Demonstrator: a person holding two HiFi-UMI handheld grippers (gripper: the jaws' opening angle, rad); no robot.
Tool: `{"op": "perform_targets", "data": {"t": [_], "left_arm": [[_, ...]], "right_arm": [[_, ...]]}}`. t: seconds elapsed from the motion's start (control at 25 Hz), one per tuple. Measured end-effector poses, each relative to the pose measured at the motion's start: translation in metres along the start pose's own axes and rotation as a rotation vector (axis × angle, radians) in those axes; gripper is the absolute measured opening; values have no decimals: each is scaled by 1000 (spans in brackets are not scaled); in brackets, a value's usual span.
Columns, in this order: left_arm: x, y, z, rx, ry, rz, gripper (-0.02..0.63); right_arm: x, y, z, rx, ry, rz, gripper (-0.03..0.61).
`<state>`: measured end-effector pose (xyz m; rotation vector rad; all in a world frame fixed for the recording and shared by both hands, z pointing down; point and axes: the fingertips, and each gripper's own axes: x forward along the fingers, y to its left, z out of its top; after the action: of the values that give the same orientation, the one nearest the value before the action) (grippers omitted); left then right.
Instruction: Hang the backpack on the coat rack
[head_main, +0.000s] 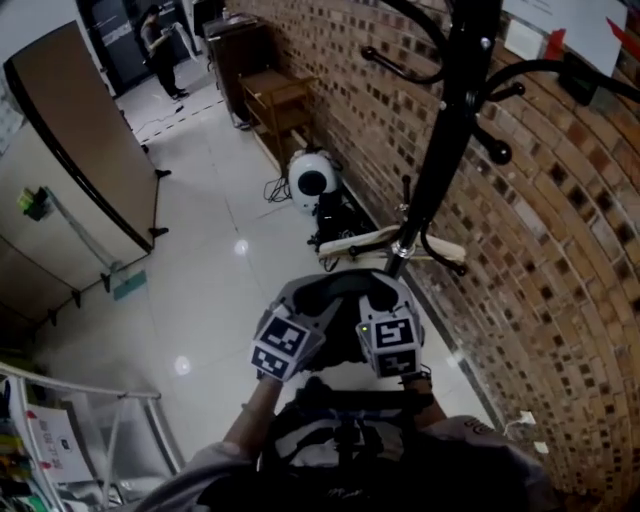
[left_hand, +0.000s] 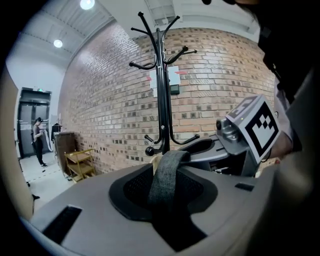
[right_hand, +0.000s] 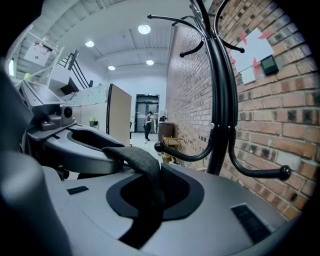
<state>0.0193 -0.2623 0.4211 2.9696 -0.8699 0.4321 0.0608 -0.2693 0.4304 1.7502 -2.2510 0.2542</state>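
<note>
The black coat rack (head_main: 446, 150) stands against the brick wall, with curved hooks at the top and lower down; it also shows ahead as the coat rack (left_hand: 161, 100) and close on the right as the coat rack (right_hand: 220, 105). My left gripper (head_main: 318, 297) and right gripper (head_main: 376, 297) are side by side just short of the pole. Each is shut on the backpack's grey strap: the strap (left_hand: 167, 175) runs through the left gripper (left_hand: 167, 187), and the strap (right_hand: 142, 162) through the right gripper (right_hand: 145, 187). The dark backpack (head_main: 340, 440) hangs below them, mostly hidden.
The brick wall (head_main: 560, 260) runs along the right. A cream object (head_main: 385, 243) lies at the rack's foot, a white round device (head_main: 312, 178) and a wooden trolley (head_main: 275, 100) beyond. A brown partition (head_main: 90, 170) stands left, a metal frame (head_main: 100, 430) at lower left. A person (head_main: 160, 50) stands far off.
</note>
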Motion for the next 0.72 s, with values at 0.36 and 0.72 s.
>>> {"op": "perform_targets", "data": {"t": [0.36, 0.72], "left_arm": [[16, 24, 16, 117, -20, -183, 130], [42, 38, 20, 195, 6, -327, 130]], "right_arm": [[11, -7, 13, 91, 17, -219, 49], [22, -28, 13, 120, 78, -403, 49]]}}
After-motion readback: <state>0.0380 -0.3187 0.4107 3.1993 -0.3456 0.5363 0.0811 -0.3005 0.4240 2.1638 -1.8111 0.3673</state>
